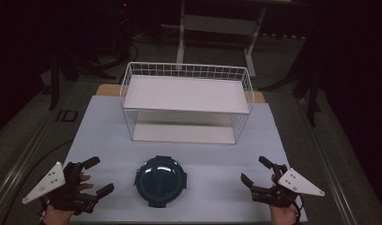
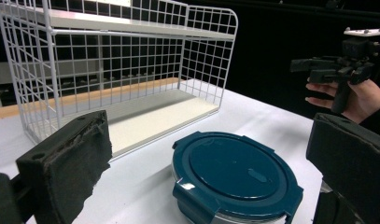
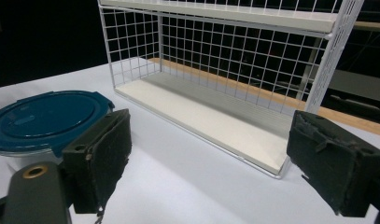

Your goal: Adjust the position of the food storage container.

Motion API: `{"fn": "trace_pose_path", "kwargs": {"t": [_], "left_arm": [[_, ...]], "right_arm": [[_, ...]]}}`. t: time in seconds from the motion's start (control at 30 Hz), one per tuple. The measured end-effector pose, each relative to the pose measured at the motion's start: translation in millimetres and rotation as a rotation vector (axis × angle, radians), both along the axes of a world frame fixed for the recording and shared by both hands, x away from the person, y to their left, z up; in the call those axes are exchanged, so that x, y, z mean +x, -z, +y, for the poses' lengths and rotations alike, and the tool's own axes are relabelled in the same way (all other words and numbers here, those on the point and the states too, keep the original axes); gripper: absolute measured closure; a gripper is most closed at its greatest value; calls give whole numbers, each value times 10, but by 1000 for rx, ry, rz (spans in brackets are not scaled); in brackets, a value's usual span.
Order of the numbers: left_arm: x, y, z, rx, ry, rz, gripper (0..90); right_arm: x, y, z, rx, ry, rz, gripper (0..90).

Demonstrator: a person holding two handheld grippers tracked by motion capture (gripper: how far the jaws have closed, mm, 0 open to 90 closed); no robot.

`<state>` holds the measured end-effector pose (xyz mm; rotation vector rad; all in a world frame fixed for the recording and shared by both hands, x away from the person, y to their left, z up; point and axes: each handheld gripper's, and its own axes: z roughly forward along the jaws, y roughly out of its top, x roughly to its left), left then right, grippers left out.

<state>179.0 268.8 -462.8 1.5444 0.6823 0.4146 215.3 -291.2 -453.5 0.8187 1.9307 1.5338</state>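
A: Where is the container [image 1: 160, 180] now?

B: It stands on the white table [image 1: 109, 140], near the front edge, between the two grippers and in front of the wire shelf rack [image 1: 186, 101]. It touches neither gripper.

A: How do you think it will handle?

B: The lid [image 2: 234, 167] is dark teal plastic with clip flaps on the sides, and the body under it looks clear, maybe glass. So I judge it stiff, rather heavy for its size, and smooth on top. If it is glass, it can break when it falls. I cannot tell if something is inside.

A: Where is the best place to take it?

B: I think across the rim, from two opposite sides, where the flaps give some edge for the pads. The flat top is too slippery.

A: And the tools?

B: The left gripper [image 1: 95, 176] has its jaws spread wide and holds nothing. The right gripper [image 1: 257, 170] is also spread wide, empty, and well apart from the container. Both hover low beside it.
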Motion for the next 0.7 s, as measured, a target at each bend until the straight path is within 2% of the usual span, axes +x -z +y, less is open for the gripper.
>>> {"fn": "trace_pose_path", "kwargs": {"t": [0.3,0.37,0.43,0.47,0.5,0.57,0.6,0.63,0.7], "left_arm": [[58,-69,13,42,23,-22,3],[93,-86,21,69,39,-1,3],[104,-90,24,69,43,10,18],[135,-92,30,62,68,52,21],[152,-91,30,69,78,74,21],[152,-91,30,69,78,74,21],[190,-74,28,117,111,98,22],[218,-65,25,118,127,127,22],[266,-44,9,155,125,150,60]], "right_arm": [[-16,-34,8,4,-4,-9,136],[-26,-47,20,3,-12,-10,136],[-30,-51,25,2,-13,-11,136],[-33,-56,30,4,-19,-13,136],[-34,-59,31,5,-19,-15,136],[-35,-61,31,8,-19,-17,136],[-32,-63,29,14,-19,-15,136],[-30,-62,28,15,-21,-14,136],[-30,-60,27,16,-19,-13,136]]}}
